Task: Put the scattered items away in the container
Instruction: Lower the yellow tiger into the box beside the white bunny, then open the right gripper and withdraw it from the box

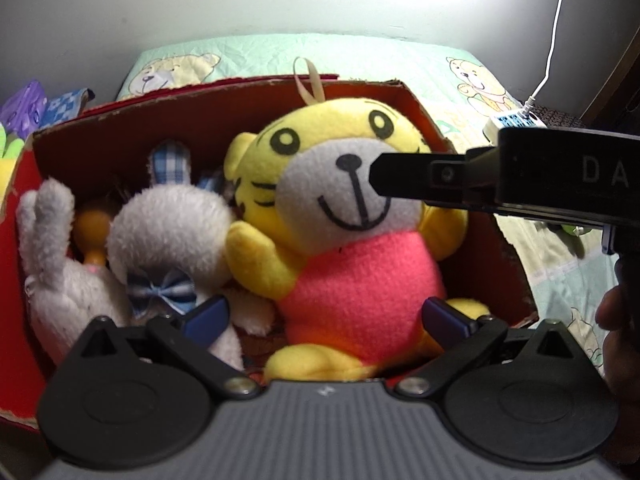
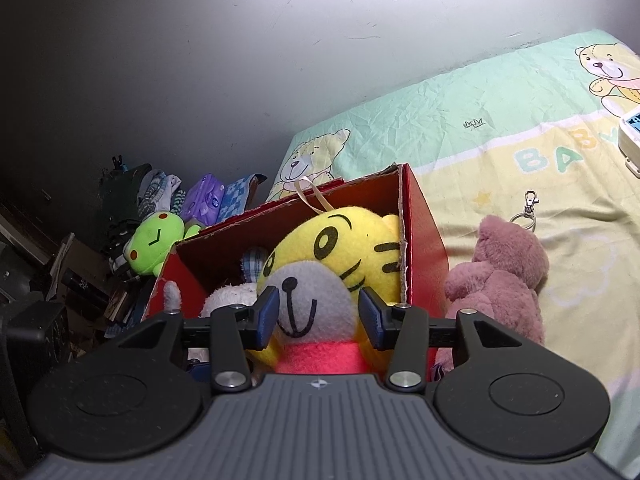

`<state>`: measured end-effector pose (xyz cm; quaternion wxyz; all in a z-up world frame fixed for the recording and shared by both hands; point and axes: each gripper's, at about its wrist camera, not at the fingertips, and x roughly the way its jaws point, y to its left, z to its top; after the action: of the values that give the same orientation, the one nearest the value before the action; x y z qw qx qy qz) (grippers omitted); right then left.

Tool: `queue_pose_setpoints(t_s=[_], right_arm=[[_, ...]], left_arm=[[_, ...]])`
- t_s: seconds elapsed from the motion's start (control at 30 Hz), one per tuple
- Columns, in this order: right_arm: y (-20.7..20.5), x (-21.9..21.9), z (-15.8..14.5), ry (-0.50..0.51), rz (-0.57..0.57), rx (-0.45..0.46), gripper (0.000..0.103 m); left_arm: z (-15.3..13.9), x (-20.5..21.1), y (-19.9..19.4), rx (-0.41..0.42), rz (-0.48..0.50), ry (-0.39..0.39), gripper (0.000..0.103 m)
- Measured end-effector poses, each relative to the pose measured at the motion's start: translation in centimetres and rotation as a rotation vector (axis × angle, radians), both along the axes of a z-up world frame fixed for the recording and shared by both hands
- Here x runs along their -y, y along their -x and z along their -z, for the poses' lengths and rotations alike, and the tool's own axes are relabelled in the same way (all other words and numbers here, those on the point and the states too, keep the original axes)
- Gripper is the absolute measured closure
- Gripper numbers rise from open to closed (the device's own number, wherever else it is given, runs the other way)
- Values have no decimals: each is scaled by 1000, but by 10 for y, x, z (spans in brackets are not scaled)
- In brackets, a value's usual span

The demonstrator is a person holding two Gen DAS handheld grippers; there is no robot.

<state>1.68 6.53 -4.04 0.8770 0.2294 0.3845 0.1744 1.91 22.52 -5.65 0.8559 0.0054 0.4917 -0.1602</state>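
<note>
Jaws: right gripper [image 2: 318, 314] flanks tiger plush [image 2: 320, 280] face, grip unclear; left gripper [image 1: 326, 316] wide (empty), in box [image 1: 420, 116].

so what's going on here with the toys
A person with a gripper in each hand is packing soft toys into a red box on a bed. The yellow tiger sits in the box beside a white bunny. The right gripper straddles the tiger's face; the left gripper is open. A pink bear lies outside.

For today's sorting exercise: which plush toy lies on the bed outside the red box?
The pink bear, right of the box; the tiger sits inside it.
</note>
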Motion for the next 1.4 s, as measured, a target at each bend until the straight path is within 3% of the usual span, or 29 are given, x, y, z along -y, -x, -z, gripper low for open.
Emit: queue_pose_setpoints(t_s=[0.63, 0.83, 1.27, 1.4], right_arm=[[8, 5, 8, -27, -23, 69, 58], [10, 6, 7, -37, -27, 72, 58], [13, 4, 8, -16, -37, 95, 58], [14, 5, 7, -24, -40, 78, 57]], left_arm=[[8, 0, 6, 5, -81, 65, 0], [14, -6, -2, -78, -109, 128, 0], [14, -2, 0, -65, -112, 126, 0], [10, 3, 2, -42, -127, 94, 1]])
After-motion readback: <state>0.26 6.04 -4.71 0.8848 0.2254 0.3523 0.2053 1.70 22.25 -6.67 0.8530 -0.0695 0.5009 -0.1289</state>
